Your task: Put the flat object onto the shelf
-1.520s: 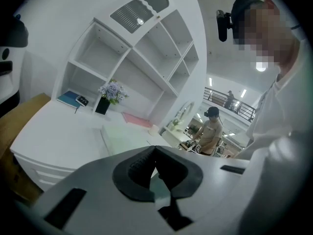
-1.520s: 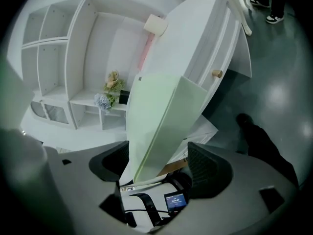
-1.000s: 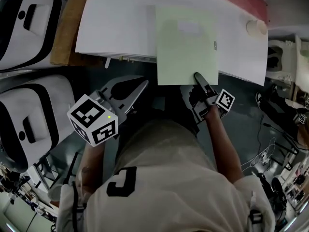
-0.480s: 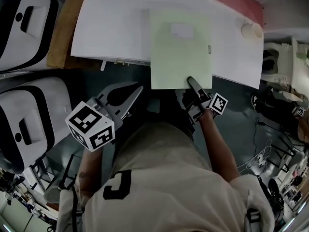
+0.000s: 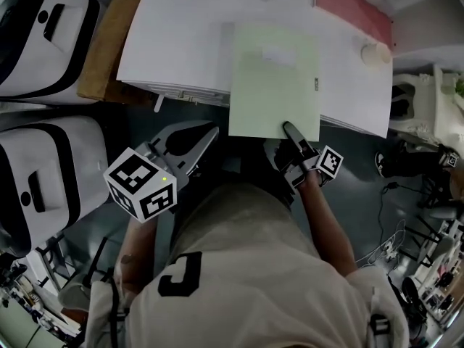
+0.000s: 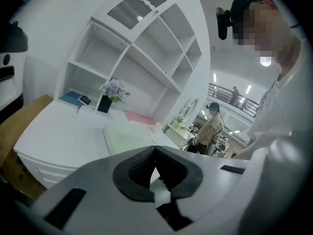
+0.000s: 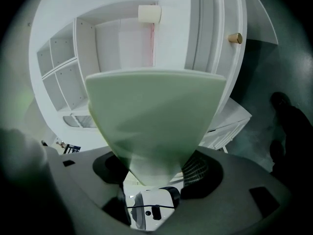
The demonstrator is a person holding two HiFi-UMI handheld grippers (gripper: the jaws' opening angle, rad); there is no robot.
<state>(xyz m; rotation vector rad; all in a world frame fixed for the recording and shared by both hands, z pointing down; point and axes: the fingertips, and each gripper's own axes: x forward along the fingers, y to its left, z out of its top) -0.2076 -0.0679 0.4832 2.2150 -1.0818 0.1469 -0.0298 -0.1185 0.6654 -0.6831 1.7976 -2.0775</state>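
The pale green flat sheet (image 5: 274, 78) overhangs the white desk top (image 5: 181, 42), so its near edge sits inside the right tongs (image 5: 291, 130); their wide jaws have just been closing, not yet pinching; the left tongs (image 5: 212, 132) idle alongside, closed, empty.

Left hand-held gripper (image 5: 212, 131) closed; right hand-held gripper (image 5: 290, 128) closing astride flat object (image 5: 274, 85).

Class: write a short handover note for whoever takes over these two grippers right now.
Left gripper: jaws shut, empty, in front of the white desk.
Right gripper: jaws have just been closing around the near edge of the green flat sheet; not clamped yet.
Sheet: lies flat on the desk, near edge overhanging.
Done: nothing shelved.
Left: grip, lift, place on the shelf behind the desk.
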